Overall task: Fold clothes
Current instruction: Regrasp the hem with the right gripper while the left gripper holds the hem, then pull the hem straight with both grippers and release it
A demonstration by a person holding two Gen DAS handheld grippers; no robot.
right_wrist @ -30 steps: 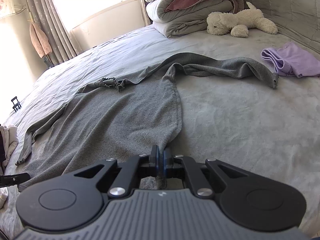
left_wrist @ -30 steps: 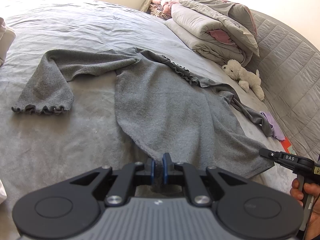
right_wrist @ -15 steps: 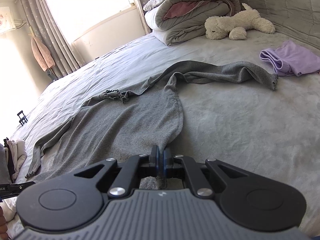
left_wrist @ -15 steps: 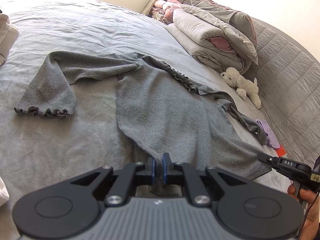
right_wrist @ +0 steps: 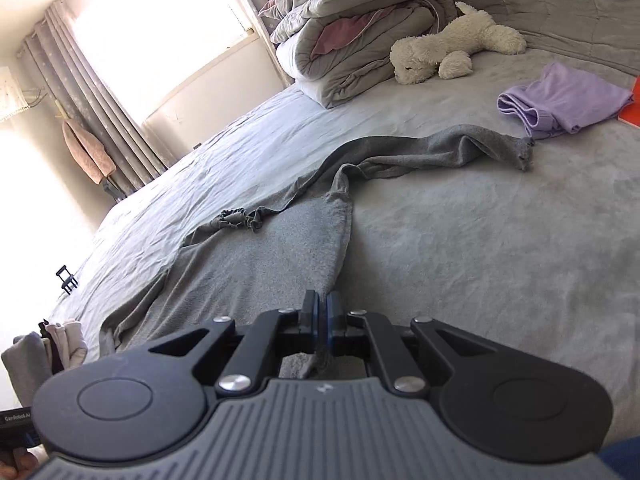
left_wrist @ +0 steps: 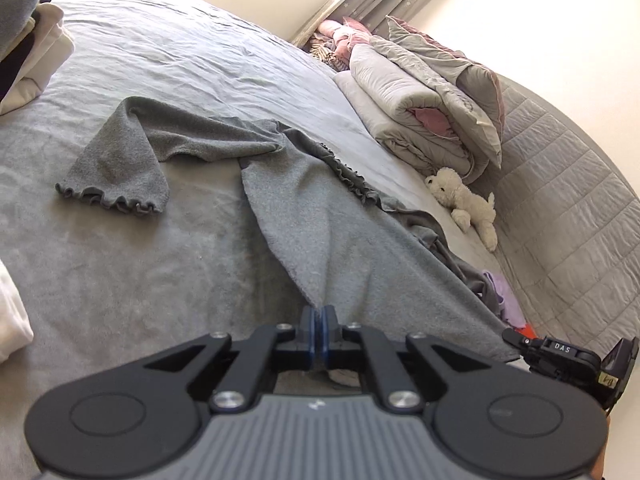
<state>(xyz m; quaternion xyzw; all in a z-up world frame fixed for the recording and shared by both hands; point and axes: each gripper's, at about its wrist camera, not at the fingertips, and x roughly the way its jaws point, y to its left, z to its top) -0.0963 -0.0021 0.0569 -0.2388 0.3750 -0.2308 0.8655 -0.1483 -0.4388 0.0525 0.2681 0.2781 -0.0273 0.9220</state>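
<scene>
A grey long-sleeved top [left_wrist: 320, 216] with ruffled cuffs lies spread on the grey bed [left_wrist: 120, 272]. My left gripper [left_wrist: 319, 314] is shut on one bottom hem corner of the top. My right gripper [right_wrist: 321, 302] is shut on the other hem corner of the same top [right_wrist: 260, 264]. The hem is lifted slightly and stretched between the two grippers. One sleeve [left_wrist: 120, 168] lies out to the left with its ruffled cuff flat. The other sleeve [right_wrist: 440, 148] stretches toward the headboard. The right gripper also shows in the left wrist view [left_wrist: 568, 354].
Folded duvets and pillows [left_wrist: 424, 108] are stacked at the head of the bed, with a white plush dog [left_wrist: 464, 200] beside them. A lilac garment [right_wrist: 560, 100] lies near the sleeve end. A pile of pale clothes [left_wrist: 28, 52] sits at the far left.
Both grippers have lifted and pulled the hem back toward me, still shut on it. The body of the top has drawn tauter and narrower.
</scene>
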